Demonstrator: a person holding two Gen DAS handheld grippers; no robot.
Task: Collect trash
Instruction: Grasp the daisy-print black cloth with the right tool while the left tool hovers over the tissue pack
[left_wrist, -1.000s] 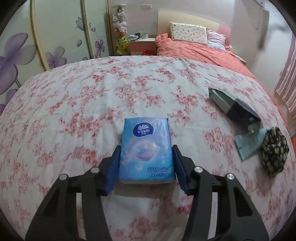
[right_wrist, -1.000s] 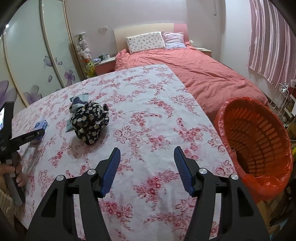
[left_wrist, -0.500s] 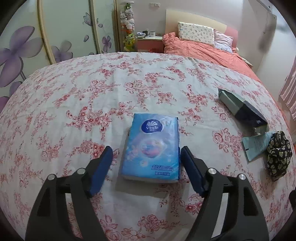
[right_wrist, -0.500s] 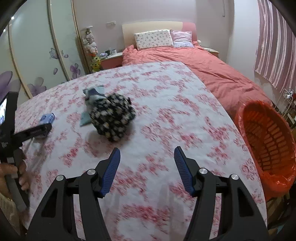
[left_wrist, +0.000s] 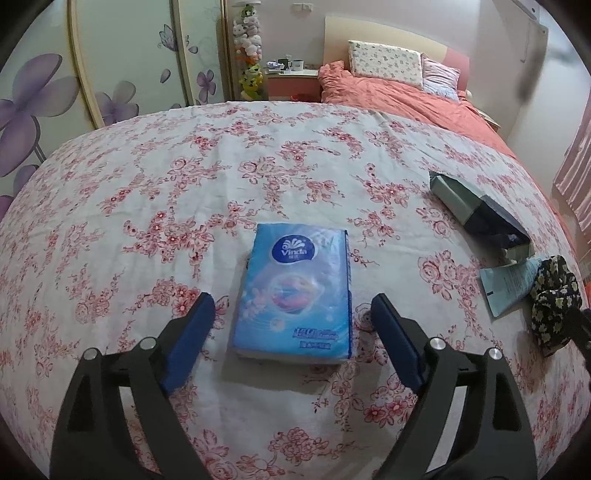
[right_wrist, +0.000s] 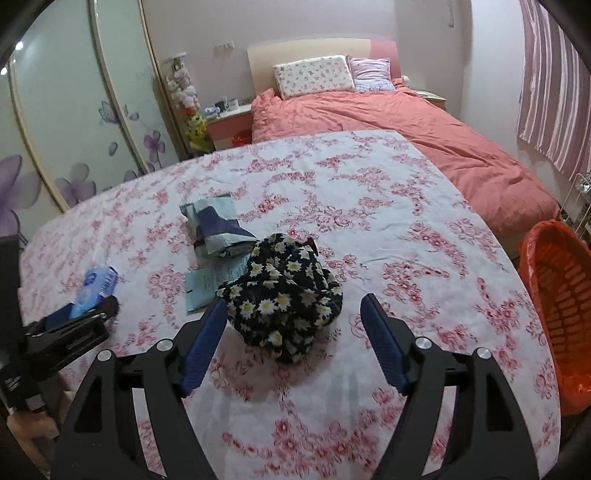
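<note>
Jaws opening, both empty: tissue pack (left_wrist: 293, 295) freed.

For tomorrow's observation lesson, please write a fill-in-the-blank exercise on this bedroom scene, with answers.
1. The tissue pack lying between the left gripper's open fingers is coloured ____.
2. The basket at the table's right edge is coloured ____.
3. The dark cloth bundle before the right gripper is printed with ____.

Answers: blue; orange; flowers

Glossy plastic wrap shines on the blue tissue pack (left_wrist: 293, 291), lying on matt flower-print cloth (left_wrist: 258, 155). To the right, crumpled daisy-print fabric (right_wrist: 284, 295) beside thin printed paper (right_wrist: 212, 277). Far right, an orange plastic lattice basket (right_wrist: 561, 295), lined with shiny film.
</note>
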